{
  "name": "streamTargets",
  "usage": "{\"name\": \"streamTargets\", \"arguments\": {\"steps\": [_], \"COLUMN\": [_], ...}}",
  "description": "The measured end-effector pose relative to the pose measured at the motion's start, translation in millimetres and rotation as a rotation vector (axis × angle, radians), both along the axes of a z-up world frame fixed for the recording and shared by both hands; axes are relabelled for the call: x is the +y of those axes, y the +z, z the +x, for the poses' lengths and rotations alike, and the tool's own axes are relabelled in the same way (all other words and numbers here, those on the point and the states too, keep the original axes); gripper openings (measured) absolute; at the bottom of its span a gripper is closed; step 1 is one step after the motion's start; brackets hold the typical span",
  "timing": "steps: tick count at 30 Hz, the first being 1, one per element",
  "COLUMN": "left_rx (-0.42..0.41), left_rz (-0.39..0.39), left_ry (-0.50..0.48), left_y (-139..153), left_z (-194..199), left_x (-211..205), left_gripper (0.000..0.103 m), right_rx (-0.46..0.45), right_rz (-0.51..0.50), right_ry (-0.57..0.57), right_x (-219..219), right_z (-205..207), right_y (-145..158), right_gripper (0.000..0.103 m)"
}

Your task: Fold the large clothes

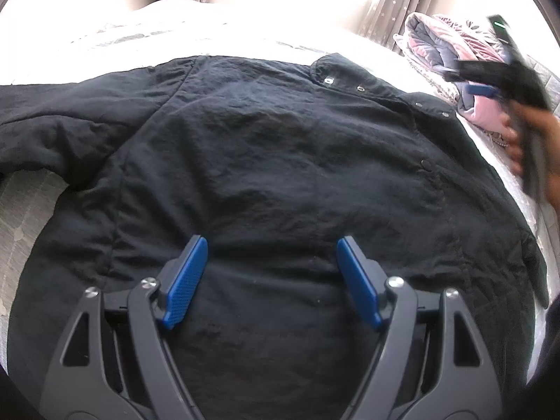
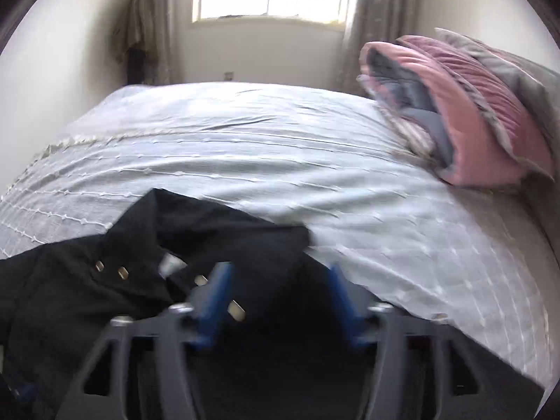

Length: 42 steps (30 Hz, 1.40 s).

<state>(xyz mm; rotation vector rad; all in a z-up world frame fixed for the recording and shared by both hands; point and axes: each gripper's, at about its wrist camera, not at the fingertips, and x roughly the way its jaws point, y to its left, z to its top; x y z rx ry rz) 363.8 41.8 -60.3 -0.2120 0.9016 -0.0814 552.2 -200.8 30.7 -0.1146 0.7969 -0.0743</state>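
We read the step in hand as an early fold, just set down: the black jacket (image 1: 266, 161) lies spread across the bed (image 2: 245, 161), its snap-button placket (image 1: 402, 105) running along the jacket's right side in the left wrist view and one sleeve (image 1: 52, 126) stretched out to the jacket's left. Seen from the right wrist, the collar end of the jacket is bunched and turned over on itself, with brass snaps (image 2: 112, 269) showing (the exact layering there is hard to make out through the blur).

Next move, in our judgement: a fresh grasp, most likely on the outstretched sleeve or on the hem, to carry it in over the jacket's body. That calls for pinching the cloth at an edge, not mid-panel, and for both tools to lift together so the padded fabric does not drag.

Tools. The left gripper (image 1: 272, 269) hovers over the jacket's lower back panel, blue pads (image 1: 185, 280) spread wide with nothing between them; we cannot tell whether the tips brush the cloth. The right gripper (image 2: 276, 301) sits above the jacket's collar end, blurred, jaws parted and empty. In the left wrist view it appears off the jacket's right edge, held by a hand (image 1: 532, 147), clear of the fabric.

A folded pink quilt (image 2: 465, 112) lies well beyond the jacket, toward the head of the bed.
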Motion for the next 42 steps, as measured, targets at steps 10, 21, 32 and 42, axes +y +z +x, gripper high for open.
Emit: {"name": "streamTargets", "arguments": {"steps": [10,21,32,42], "left_rx": [0.004,0.004,0.001,0.004], "left_rz": [-0.009,0.002,0.021,0.012], "left_ry": [-0.001,-0.004,-0.005,-0.007], "left_y": [-0.4,-0.7,-0.6,-0.5], "left_z": [0.4,1.3,0.6,1.9], "left_x": [0.4,0.4,-1.4,1.3], "left_gripper": [0.077,0.077,0.077,0.078], "right_rx": [0.227,0.055,-0.09,-0.059], "right_rz": [-0.165,0.02,-0.016,0.042], "right_ry": [-0.214,-0.072,-0.091,-0.171], "right_x": [-0.5,-33.3,-38.2,-50.2], "right_z": [113.7,71.7,48.9,40.0], "right_y": [-74.1,-64.1,-73.2,-66.4], "right_gripper": [0.069,0.007,0.009,0.073]}}
